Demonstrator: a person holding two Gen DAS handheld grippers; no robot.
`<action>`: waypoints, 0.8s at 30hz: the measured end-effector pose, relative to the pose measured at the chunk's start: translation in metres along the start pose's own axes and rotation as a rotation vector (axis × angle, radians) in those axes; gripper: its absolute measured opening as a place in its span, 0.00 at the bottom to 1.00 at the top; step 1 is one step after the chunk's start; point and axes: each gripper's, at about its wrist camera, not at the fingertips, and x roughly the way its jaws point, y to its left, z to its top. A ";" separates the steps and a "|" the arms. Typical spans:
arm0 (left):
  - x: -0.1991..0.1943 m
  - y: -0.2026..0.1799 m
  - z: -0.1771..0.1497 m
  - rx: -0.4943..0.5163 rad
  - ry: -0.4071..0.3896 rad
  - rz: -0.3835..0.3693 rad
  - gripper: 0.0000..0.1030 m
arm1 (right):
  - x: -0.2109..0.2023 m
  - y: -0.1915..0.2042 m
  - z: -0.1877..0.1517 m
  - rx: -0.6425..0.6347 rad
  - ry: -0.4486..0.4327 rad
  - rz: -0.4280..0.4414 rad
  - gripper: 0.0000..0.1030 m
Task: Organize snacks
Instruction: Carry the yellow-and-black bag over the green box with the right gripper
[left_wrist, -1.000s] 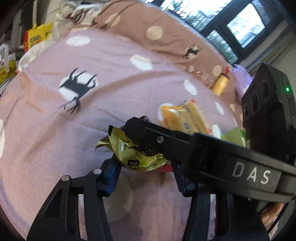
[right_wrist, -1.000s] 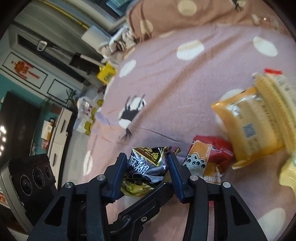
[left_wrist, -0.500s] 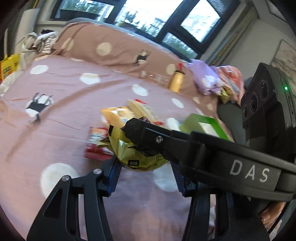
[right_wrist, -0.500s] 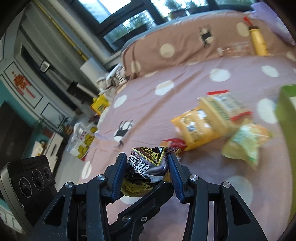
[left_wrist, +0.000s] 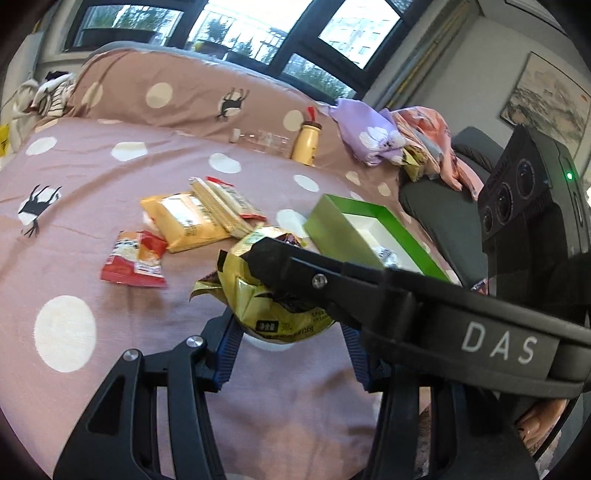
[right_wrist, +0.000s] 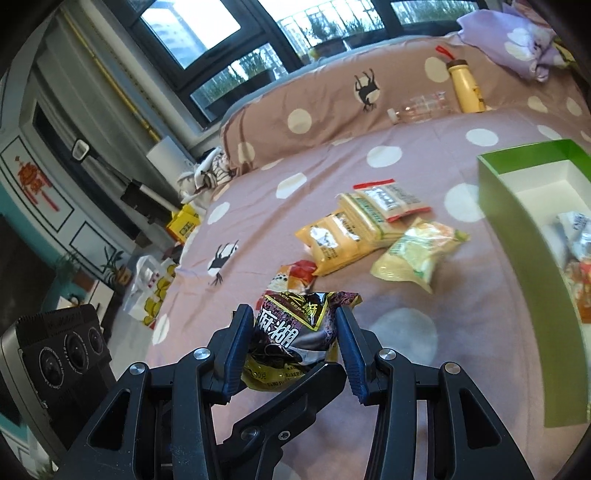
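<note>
Leftmost on the pink dotted bedspread (left_wrist: 110, 177), a red sachet (left_wrist: 135, 264) lies flat toward the bed's left side. Just right of it, an orange packet (left_wrist: 184, 221) touches a pale striped packet (left_wrist: 225, 206); the striped one overlaps the orange one's far edge. Right wrist view: a yellow-green pouch (right_wrist: 417, 254) rests just beside those two, between them and the green box (right_wrist: 517, 236).

Centre, above the bedspread: a crumpled black-and-gold snack bag (right_wrist: 295, 332) is held off the cover. Right gripper (right_wrist: 293, 339) is clamped on it, blue pads pressing both sides. Left gripper (left_wrist: 288, 347) has its pads flanking the same bag's lower gold end; whether they actually pinch it cannot be told, since the right gripper's finger crosses in front.

Right side of the bed: the green box sits open-topped with a white interior, a few wrapped snacks lying inside at its near end.

Far edge, against the brown dotted bolster (left_wrist: 177, 92): a clear plastic bottle (right_wrist: 421, 107) lies on its side, a yellow bottle (right_wrist: 465, 88) stands just right of it.
</note>
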 end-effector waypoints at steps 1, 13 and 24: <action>0.002 -0.005 0.000 0.001 0.005 -0.011 0.49 | -0.005 -0.003 0.000 0.007 -0.006 -0.008 0.47; 0.019 -0.077 0.003 0.098 0.017 -0.047 0.49 | -0.066 -0.051 0.003 0.081 -0.094 -0.022 0.47; 0.038 -0.107 0.009 0.129 0.022 -0.052 0.49 | -0.087 -0.077 0.012 0.101 -0.120 -0.022 0.47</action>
